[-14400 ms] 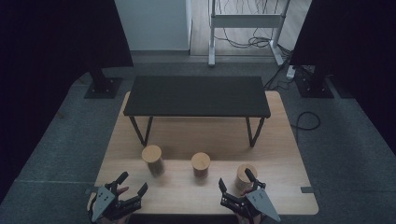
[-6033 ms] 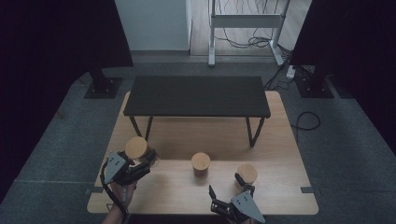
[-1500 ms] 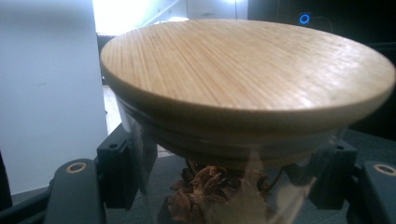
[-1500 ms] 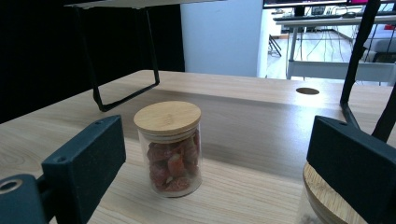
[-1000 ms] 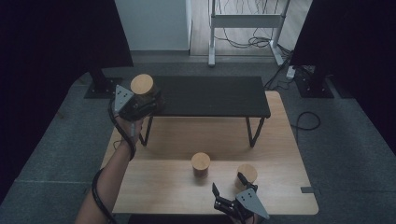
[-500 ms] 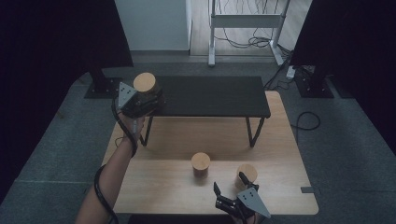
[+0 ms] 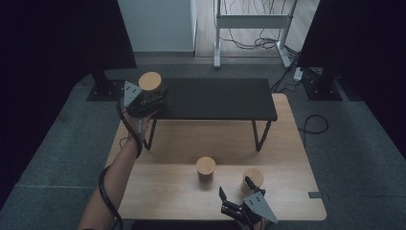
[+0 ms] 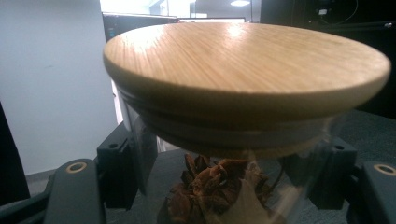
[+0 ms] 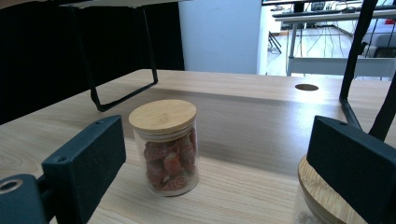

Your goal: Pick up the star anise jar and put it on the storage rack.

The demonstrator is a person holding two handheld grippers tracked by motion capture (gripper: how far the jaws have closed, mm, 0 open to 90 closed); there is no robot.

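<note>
the left gripper [image 7: 143, 99] is raised at the far left of the scene, over the left end of the black shelf [image 7: 215, 98] that stands on the far half of the wooden table [image 7: 163, 191]. its jaws are clamped on a glass jar [image 7: 151, 86] with a round wooden lid [image 8: 243, 70]; in the left gripper view the two black jaws press the glass wall from both sides just below the lid, and dried brown contents show inside the jar. whether the jar's base touches the shelf top cannot be told. the right gripper [image 7: 242, 203] rests low at the near edge of the table, right of centre, with its jaws spread wide and grasping nothing. a second jar [image 7: 206, 168] stands upright near the middle of the table; the right gripper view shows it holding reddish pieces [image 9: 169, 161]. a third jar [image 7: 253, 179] stands just right of it, close to the right gripper's right jaw.
</note>
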